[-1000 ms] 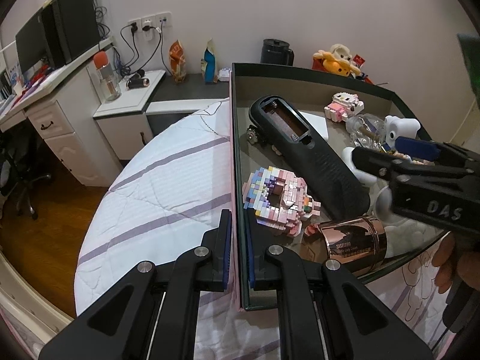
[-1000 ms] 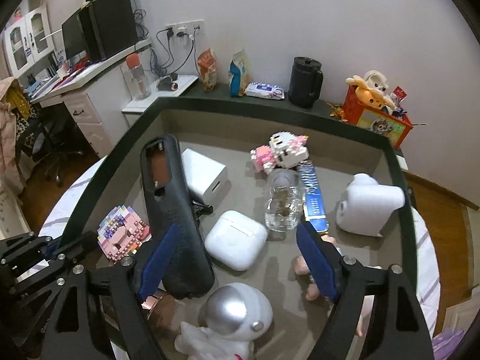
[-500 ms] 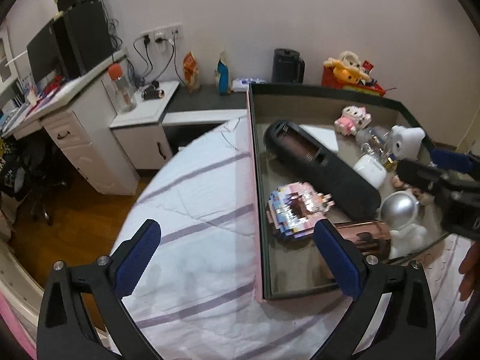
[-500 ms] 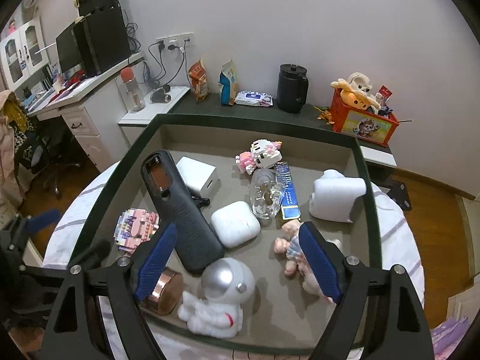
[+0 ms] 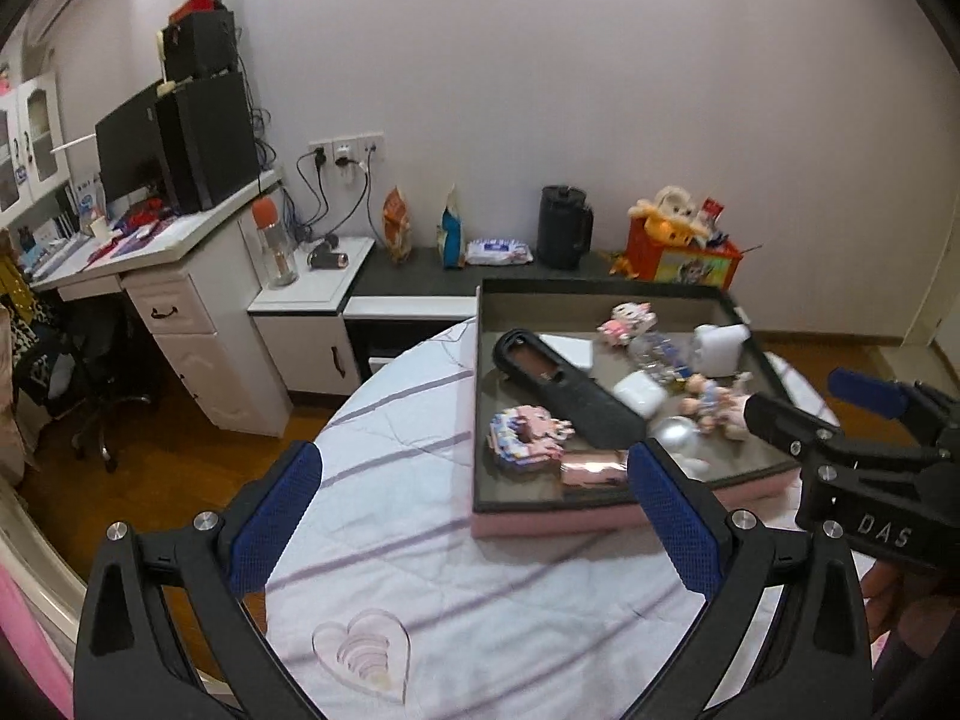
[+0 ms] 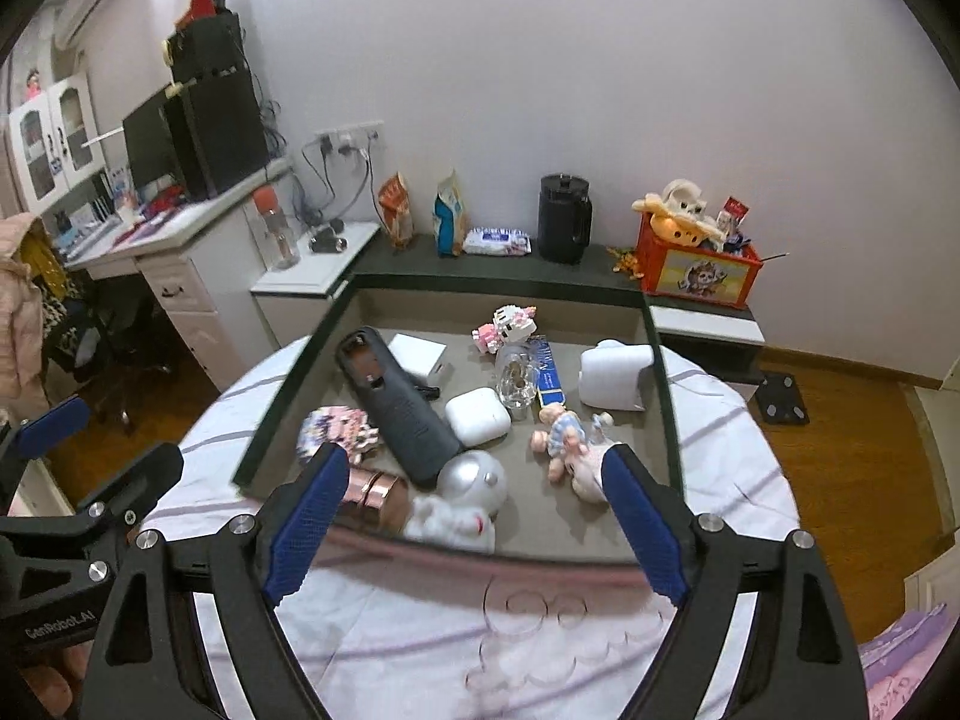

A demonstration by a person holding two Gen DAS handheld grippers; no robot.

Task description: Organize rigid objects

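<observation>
A dark tray [image 6: 288, 396] with a pink base [image 5: 540, 521] lies on the white quilted bed. In it lie a long black case [image 6: 396, 408], a pink brick model [image 6: 336, 429], a rose-gold cylinder [image 6: 375, 495], a silver-helmet astronaut [image 6: 471, 483], a white earbud case [image 6: 477, 414], a small doll [image 6: 561, 435] and a white cup [image 6: 615, 375]. My left gripper [image 5: 474, 516] is open and empty, back from the tray's left side. My right gripper [image 6: 474, 528] is open and empty above the tray's near edge.
A clear heart-shaped piece [image 5: 363, 654] lies on the quilt near me. A clear scalloped piece [image 6: 534, 630] lies before the tray. A white desk [image 5: 150, 276] and low cabinet [image 5: 312, 300] stand at the left; a black kettle [image 6: 564, 219] and orange toy box [image 6: 696, 264] line the wall.
My left gripper let go of the tray's left rim, opened wide and drew back. My right gripper also drew back and up, staying open. The tray lies still.
</observation>
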